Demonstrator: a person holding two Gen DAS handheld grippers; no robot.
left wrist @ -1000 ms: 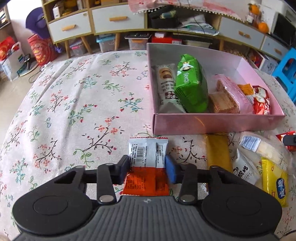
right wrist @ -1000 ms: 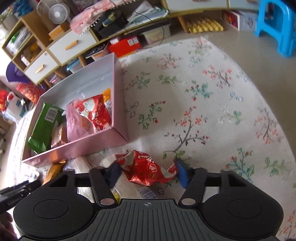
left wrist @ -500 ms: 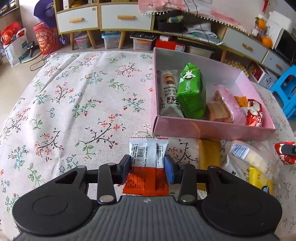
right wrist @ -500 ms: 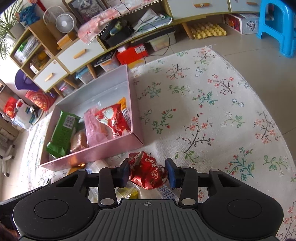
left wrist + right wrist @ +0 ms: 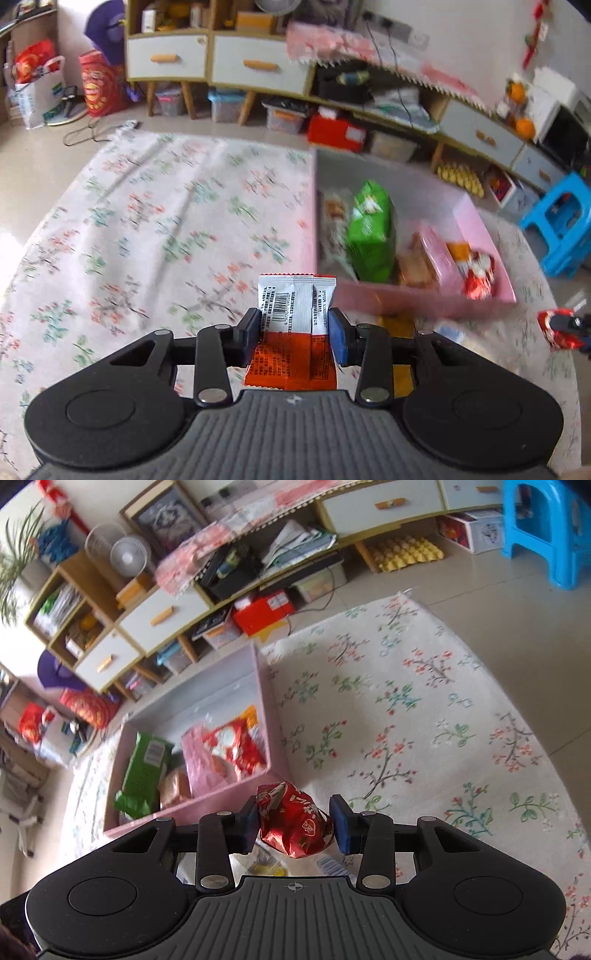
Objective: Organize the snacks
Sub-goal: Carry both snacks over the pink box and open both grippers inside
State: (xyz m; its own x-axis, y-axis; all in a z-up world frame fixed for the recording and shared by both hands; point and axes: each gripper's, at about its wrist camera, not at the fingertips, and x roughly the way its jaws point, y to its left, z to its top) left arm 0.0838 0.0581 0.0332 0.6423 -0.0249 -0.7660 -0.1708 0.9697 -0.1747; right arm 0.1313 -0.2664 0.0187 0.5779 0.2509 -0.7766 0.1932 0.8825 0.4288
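My left gripper (image 5: 294,334) is shut on a flat white-and-orange snack packet (image 5: 295,317) and holds it above the floral tablecloth, short of the pink box (image 5: 417,297). My right gripper (image 5: 294,823) is shut on a crumpled red foil snack bag (image 5: 293,819), raised near the pink box's (image 5: 221,805) front right corner. That bag and gripper also show at the right edge of the left wrist view (image 5: 557,326). The box holds a green packet (image 5: 369,229), a pink packet (image 5: 436,251), a red bag (image 5: 478,277) and wafers.
Loose snacks lie on the cloth in front of the box: a yellow packet (image 5: 397,325) and clear-wrapped packs (image 5: 332,866). A blue stool (image 5: 561,221) stands to the right. Cabinets and storage bins (image 5: 258,70) line the far wall.
Both grippers have risen with their snacks, so the table looks farther below. The right gripper closed on the red bag and lifted it toward the box.
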